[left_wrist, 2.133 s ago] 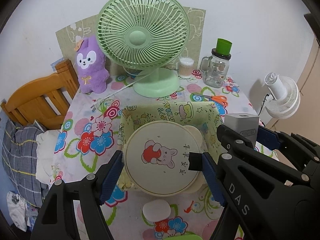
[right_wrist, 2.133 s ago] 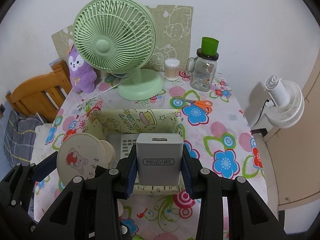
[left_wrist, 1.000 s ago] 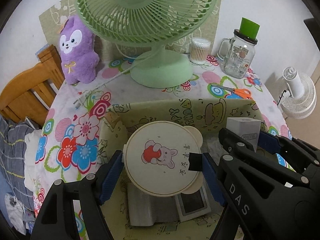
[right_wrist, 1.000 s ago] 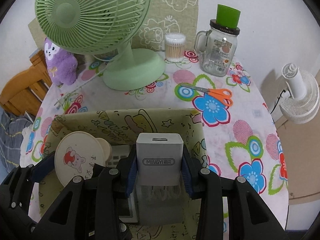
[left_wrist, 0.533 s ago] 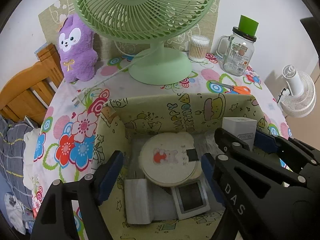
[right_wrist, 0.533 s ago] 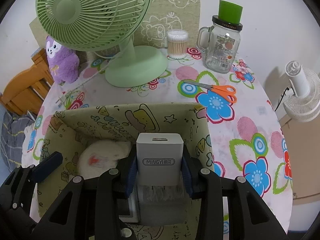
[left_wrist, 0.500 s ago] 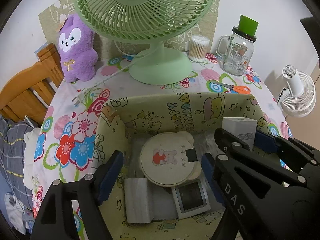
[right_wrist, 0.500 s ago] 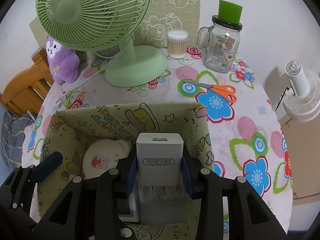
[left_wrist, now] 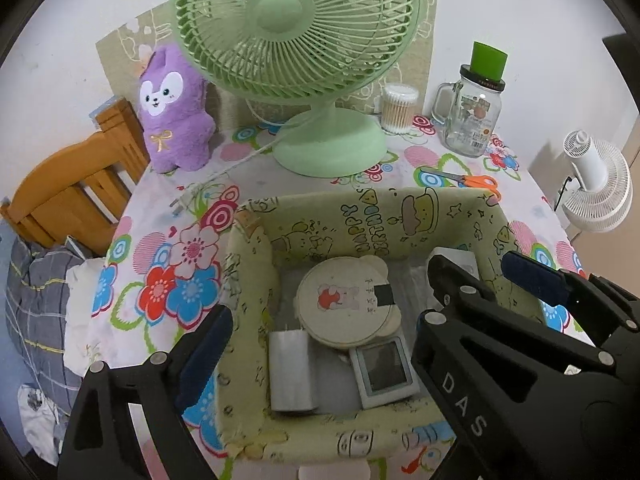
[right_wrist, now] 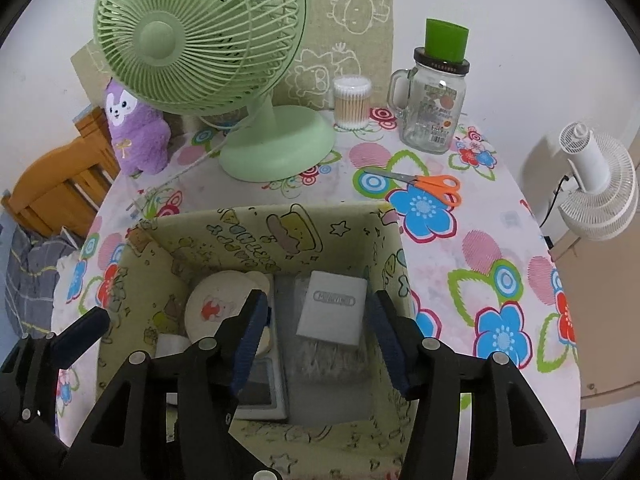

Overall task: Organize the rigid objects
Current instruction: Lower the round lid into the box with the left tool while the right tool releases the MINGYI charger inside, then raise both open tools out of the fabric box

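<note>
Left wrist view: my desk (left_wrist: 256, 176) with its flowered cloth carries the green fan (left_wrist: 296, 28) at the back and the yellow bin (left_wrist: 360, 216) in front of it, as before. I see the bin from slightly higher than half a second ago, with more of its front wall in sight. Inside it the round tin (left_wrist: 344, 304) lies flat on the bottom, overlapping the small screen (left_wrist: 386, 372) and touching the white block (left_wrist: 290, 372); a second ago it hung between my left fingers. The left gripper (left_wrist: 316, 340) has just been opening wider and now stands released above the bin, nothing between its fingers (left_wrist: 204, 356).

In the right wrist view the grey charger (right_wrist: 332, 308) lies on the bin floor near the right wall, beside the tin. Half a second ago it was clamped upright in my right gripper (right_wrist: 316, 344). Those jaws have just been opening; the fingers (right_wrist: 248, 340) stand clear of the charger on both sides, released.

The scissors (right_wrist: 424, 184) lie on the desk behind the bin, unmoved.
</note>
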Available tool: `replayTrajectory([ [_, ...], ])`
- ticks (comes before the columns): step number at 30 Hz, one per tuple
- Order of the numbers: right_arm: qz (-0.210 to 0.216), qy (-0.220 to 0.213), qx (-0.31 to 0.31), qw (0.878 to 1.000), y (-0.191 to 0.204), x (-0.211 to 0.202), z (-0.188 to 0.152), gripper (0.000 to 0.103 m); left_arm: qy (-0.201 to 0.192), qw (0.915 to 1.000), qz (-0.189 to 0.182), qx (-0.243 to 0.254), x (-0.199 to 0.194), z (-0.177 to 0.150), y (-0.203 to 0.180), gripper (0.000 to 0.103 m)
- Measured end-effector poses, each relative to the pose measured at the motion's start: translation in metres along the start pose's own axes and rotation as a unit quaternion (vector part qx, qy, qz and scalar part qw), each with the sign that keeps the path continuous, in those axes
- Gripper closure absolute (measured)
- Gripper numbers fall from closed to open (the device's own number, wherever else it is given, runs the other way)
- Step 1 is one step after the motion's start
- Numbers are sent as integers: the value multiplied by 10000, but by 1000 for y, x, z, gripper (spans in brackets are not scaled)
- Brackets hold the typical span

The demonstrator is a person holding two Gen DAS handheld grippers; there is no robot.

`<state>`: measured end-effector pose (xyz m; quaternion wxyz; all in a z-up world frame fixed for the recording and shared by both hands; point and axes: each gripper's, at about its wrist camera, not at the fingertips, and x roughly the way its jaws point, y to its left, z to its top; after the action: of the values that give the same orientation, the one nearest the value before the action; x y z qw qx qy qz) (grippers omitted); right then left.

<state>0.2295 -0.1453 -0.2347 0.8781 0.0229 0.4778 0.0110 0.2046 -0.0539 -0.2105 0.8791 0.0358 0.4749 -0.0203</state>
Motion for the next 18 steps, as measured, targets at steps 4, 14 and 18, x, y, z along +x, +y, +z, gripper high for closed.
replayTrajectory([
  [4, -8, -39, -32, 10000, 2, -10, -4, 42, -31, 10000, 15, -22, -10, -5, 2, 8],
  [14, 154, -216, 56, 9996, 3, -42, -21, 15, -179, 9998, -79, -14, -39, -19, 2, 5],
  [18, 133, -241, 32, 9996, 4, -53, -29, 13, -208, 9997, -87, -6, -50, -27, 2, 5],
])
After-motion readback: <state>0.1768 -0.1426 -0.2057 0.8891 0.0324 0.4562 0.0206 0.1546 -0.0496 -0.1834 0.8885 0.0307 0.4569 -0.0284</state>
